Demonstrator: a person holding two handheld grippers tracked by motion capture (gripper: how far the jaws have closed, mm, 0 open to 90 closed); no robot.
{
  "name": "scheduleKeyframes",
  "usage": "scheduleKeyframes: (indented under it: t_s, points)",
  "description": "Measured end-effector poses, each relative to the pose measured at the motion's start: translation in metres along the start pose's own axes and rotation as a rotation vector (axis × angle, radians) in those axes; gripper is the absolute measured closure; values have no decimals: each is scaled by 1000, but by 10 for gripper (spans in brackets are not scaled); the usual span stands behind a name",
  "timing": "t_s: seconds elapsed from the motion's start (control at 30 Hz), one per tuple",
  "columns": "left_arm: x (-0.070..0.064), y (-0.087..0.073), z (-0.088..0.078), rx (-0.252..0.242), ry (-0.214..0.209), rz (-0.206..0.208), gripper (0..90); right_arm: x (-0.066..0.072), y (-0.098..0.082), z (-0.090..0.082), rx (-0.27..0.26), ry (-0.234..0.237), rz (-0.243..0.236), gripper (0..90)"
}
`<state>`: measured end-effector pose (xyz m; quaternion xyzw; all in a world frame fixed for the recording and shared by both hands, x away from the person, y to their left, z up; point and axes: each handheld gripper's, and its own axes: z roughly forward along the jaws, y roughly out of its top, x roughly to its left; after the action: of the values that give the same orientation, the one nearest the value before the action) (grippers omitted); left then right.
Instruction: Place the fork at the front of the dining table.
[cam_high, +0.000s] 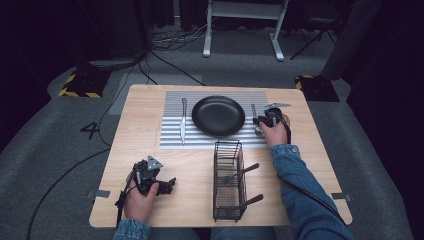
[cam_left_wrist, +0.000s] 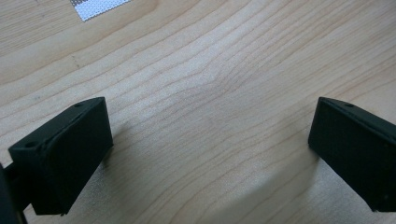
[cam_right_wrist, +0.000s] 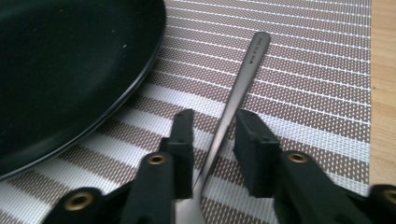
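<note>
A metal utensil (cam_right_wrist: 254, 51) lies flat on the striped placemat (cam_right_wrist: 317, 70) just right of the black plate (cam_right_wrist: 70, 60), its handle pointing away from me. My right gripper (cam_right_wrist: 212, 121) straddles the handle with both jaws apart; a gap shows on the left side and the right pad stands close to the metal. From above, the right gripper (cam_high: 262, 120) sits at the plate's (cam_high: 218, 116) right edge. Down at the near left, my left gripper (cam_high: 167, 186) rests open over bare wood (cam_left_wrist: 210, 70), nothing between its jaws (cam_left_wrist: 210, 126).
A table knife (cam_high: 183, 120) lies on the placemat (cam_high: 172, 137) left of the plate. A black wire basket (cam_high: 229, 180) stands at the near middle of the table with dark-handled utensils sticking out to the right. The wooden tabletop (cam_high: 310, 150) ends shortly beyond the right arm.
</note>
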<state>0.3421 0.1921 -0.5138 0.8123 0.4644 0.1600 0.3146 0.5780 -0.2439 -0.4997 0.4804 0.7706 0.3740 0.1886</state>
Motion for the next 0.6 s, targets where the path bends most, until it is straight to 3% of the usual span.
scheduleKeyframes:
  t_s: [0.13,0.37,0.6]
  points:
    - [0,0,0,0,0,0,0,8,4,-14,-23,2,-48,611]
    - [0,0,0,0,-1,0,0,21,15,-43,-72,27,-88,567]
    - [0,1,0,-1,0,4,0,26,18,-77,-115,52,-93,543]
